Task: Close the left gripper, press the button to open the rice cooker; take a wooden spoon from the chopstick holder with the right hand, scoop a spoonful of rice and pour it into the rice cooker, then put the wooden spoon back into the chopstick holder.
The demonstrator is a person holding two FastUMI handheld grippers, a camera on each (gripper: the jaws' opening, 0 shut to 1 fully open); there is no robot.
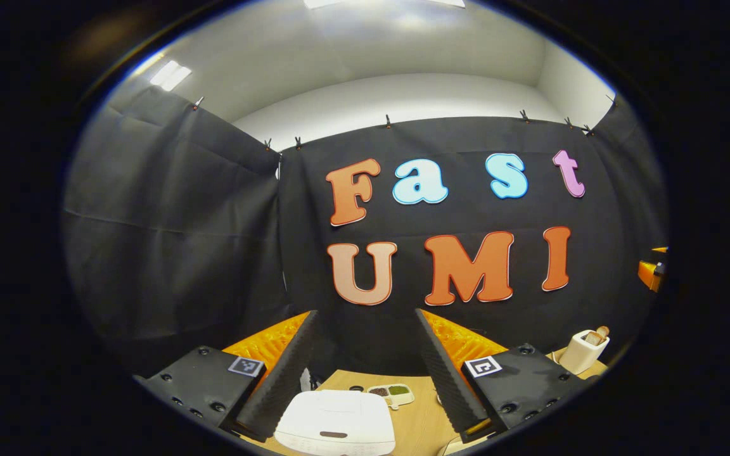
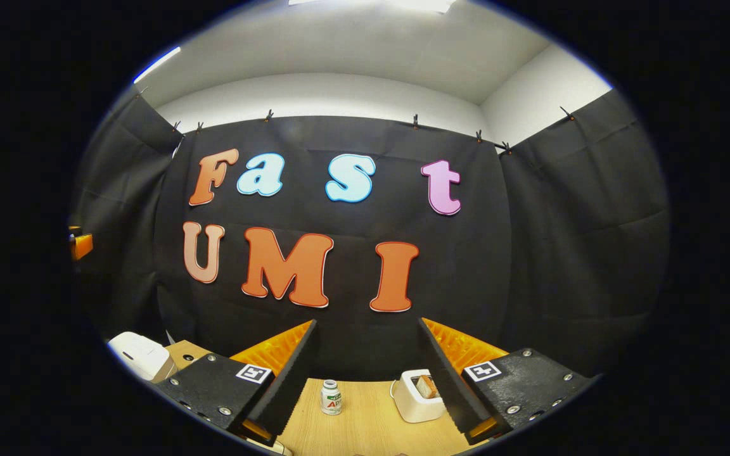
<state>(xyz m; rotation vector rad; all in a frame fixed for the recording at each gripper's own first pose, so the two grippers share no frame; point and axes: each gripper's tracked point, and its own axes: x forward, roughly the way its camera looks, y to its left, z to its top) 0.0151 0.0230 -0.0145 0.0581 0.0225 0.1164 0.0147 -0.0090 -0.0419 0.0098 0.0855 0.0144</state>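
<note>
In the left gripper view the white rice cooker (image 1: 336, 421) sits lid down on the wooden table, low between the fingers of my open left gripper (image 1: 365, 370), which hangs above it. The cream chopstick holder (image 1: 583, 350) with a wooden spoon handle (image 1: 598, 334) poking out stands at the far right. In the right gripper view my right gripper (image 2: 368, 373) is open and holds nothing; the chopstick holder (image 2: 419, 396) stands just left of its right finger, and the rice cooker (image 2: 140, 356) lies at the far left.
A small divided dish (image 1: 391, 394) with dark and green fillings lies behind the cooker. A small white bottle with a green label (image 2: 331, 397) stands on the table (image 2: 365, 424) left of the holder. Black cloth walls close the back and both sides.
</note>
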